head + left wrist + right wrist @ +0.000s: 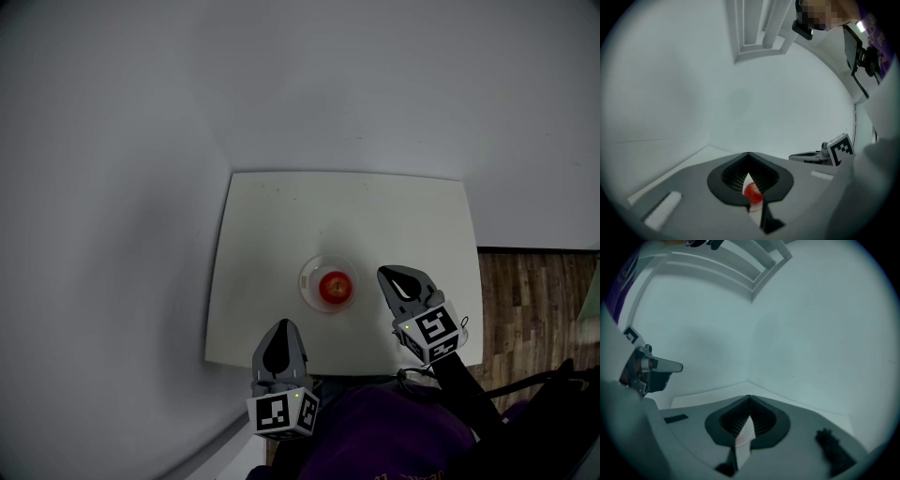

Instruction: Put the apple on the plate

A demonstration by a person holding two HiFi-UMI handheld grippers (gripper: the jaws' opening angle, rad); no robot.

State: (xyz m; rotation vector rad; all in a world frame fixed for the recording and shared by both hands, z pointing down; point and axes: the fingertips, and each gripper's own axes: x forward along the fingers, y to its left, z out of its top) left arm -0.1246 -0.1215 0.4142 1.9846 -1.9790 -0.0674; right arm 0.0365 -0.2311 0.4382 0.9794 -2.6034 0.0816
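The apple point(336, 286) is sitting upright in the middle of the plate point(308, 277), which is resting near the centre of the bench point(272, 216). The placing step is looking finished, so the task appears to be at its end.

The right gripper point(389, 277) is hovering just right of the plate, apart from it, with its jaws pressed together on nothing. The left gripper point(282, 328) is hanging over the near bench edge, also with its jaws together and empty. It is pointing toward the apple, which is showing through the slit below its tips.

I judge that no further grasp is needed. The next move is only asking both grippers to draw away toward the person, keeping clear of the plate rim so the apple is not getting nudged.
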